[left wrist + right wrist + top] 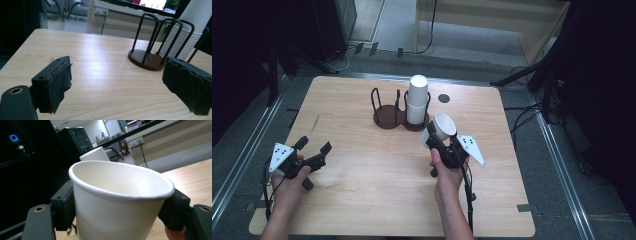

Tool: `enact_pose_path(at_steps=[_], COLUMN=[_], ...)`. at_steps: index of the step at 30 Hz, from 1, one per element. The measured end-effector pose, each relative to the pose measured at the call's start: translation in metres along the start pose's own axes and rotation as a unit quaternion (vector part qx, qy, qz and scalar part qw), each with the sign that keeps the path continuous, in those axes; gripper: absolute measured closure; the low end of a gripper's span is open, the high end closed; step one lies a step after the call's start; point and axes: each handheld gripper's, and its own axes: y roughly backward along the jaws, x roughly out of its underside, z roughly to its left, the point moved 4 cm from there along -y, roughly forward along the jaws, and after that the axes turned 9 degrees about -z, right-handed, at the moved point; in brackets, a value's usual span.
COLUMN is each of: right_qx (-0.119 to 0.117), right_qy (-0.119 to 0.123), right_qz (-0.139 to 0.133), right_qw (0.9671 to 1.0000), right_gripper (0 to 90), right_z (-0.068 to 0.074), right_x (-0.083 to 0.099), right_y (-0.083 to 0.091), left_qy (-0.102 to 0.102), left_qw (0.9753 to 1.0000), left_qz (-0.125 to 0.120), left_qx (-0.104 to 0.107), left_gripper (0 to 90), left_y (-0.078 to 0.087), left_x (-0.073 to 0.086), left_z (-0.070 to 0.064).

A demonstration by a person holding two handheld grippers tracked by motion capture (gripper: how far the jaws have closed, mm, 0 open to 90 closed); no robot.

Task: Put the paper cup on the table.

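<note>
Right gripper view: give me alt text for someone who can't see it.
A white paper cup sits clamped between the right gripper's two black jaws, its open mouth toward the camera. Behind its rim rises the top of a cup stack, with a strip of wooden table at right.

The paper cup [117,202] is plain white, like the ribbed stack of cups [417,100]. The cup holder [393,118] has a dark brown base and black wire loops. The tabletop [377,180] is pale wood grain. Each hand-held gripper [312,150] is black with a grey plate.
</note>
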Motion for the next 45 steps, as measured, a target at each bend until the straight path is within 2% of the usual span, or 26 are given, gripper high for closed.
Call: enact_pose_path(at_steps=[1, 2, 7, 9, 12, 15, 16, 24, 27, 28, 37, 42, 45], right_qx=[0.006, 0.006, 0.018, 0.027, 0.032, 0.032, 0.033, 0.032, 0.041, 0.047, 0.062, 0.072, 0.079], right_qy=[0.013, 0.013, 0.052, 0.064, 0.078, 0.091, 0.103, 0.105, 0.131, 0.146, 0.154, 0.144, 0.15], right_qz=[-0.001, -0.001, 0.0, 0.001, -0.003, -0.008, -0.009, -0.017, -0.009, -0.002, 0.003, 0.019, 0.037], right_qw=[0.9999, 0.9999, 0.9985, 0.9976, 0.9965, 0.9953, 0.9941, 0.9938, 0.9906, 0.9881, 0.9861, 0.9867, 0.9848], right_gripper=[26.9, 26.9, 26.8, 26.7, 26.7, 26.7, 26.7, 26.4, 26.4, 26.4, 26.4, 26.3, 25.3], right_z=[-0.005, -0.005, -0.019, -0.025, -0.033, -0.039, -0.042, -0.056, -0.063, -0.069, -0.092, -0.105, -0.111], right_x=[-0.001, -0.001, 0.0, 0.0, 0.0, 0.0, 0.0, 0.0, 0.003, 0.005, 0.009, 0.015, 0.021], right_y=[-0.003, -0.003, -0.009, -0.012, -0.016, -0.019, -0.02, -0.031, -0.037, -0.041, -0.057, -0.063, -0.067], left_qy=[-0.004, -0.007, -0.013, -0.021, -0.012, -0.017, -0.02, -0.019, -0.011, -0.011, -0.001, 0.006, 0.006], left_qw=[1.0, 1.0, 0.9999, 0.9996, 0.9992, 0.9986, 0.9984, 0.9981, 0.9983, 0.9984, 0.9983, 0.9981, 0.9981], left_qz=[0.0, 0.001, 0.002, -0.005, -0.025, -0.042, -0.045, -0.051, -0.048, -0.047, -0.049, -0.052, -0.051], left_qx=[-0.002, -0.005, -0.01, -0.018, -0.028, -0.029, -0.029, -0.031, -0.031, -0.031, -0.032, -0.034, -0.033], left_gripper=[9.5, 9.5, 9.6, 9.7, 13.7, 14.2, 14.2, 13.4, 13.3, 13.3, 13.3, 13.3, 13.2], left_y=[0.0, 0.001, 0.001, 0.001, 0.002, 0.004, 0.004, 0.005, 0.005, 0.005, 0.006, 0.006, 0.006], left_x=[0.001, 0.002, 0.006, 0.008, 0.007, 0.007, 0.007, 0.007, 0.007, 0.007, 0.007, 0.007, 0.007], left_z=[0.001, 0.002, 0.004, 0.005, 0.006, 0.005, 0.005, 0.005, 0.006, 0.006, 0.008, 0.009, 0.009])
